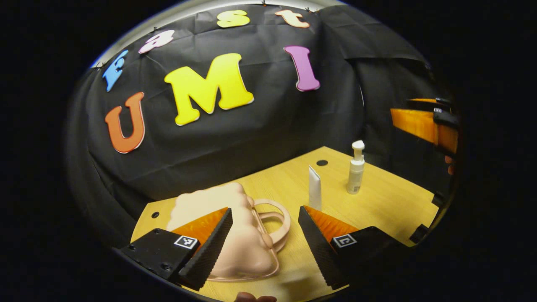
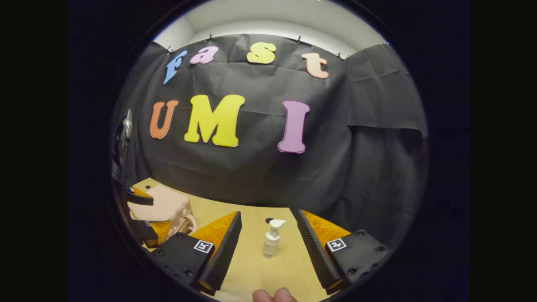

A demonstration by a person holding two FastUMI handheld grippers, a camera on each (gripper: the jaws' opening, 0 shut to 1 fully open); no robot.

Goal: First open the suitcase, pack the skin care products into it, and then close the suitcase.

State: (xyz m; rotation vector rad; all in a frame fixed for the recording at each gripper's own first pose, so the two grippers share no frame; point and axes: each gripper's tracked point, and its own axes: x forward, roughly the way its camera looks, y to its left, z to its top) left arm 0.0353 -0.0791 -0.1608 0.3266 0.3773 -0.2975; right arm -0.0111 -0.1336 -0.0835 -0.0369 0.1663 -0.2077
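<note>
One suitcase (image 1: 235, 235), small, pale pink and closed with its handle toward the right, lies on the bench (image 1: 386, 205); in the left gripper view it sits just ahead of the left gripper (image 1: 264, 239), partly behind the left-hand jaw and reaching into the gap between the two, untouched. There are two skin care items: one white tube (image 1: 314, 193) standing upright just beyond the right-hand jaw, and one white pump bottle (image 1: 355, 170) upright farther off to that side, apart from the tube. The left gripper's jaws stand wide apart and hold nothing. In the right gripper view the right gripper (image 2: 268, 247) is likewise spread open and empty, with the bottle (image 2: 272, 239) standing between and just beyond its jaws; the suitcase (image 2: 161, 207) lies far to the left. The bench is light wood with small dark round holes, and black cloth walls rise behind it under a pale ceiling.
</note>
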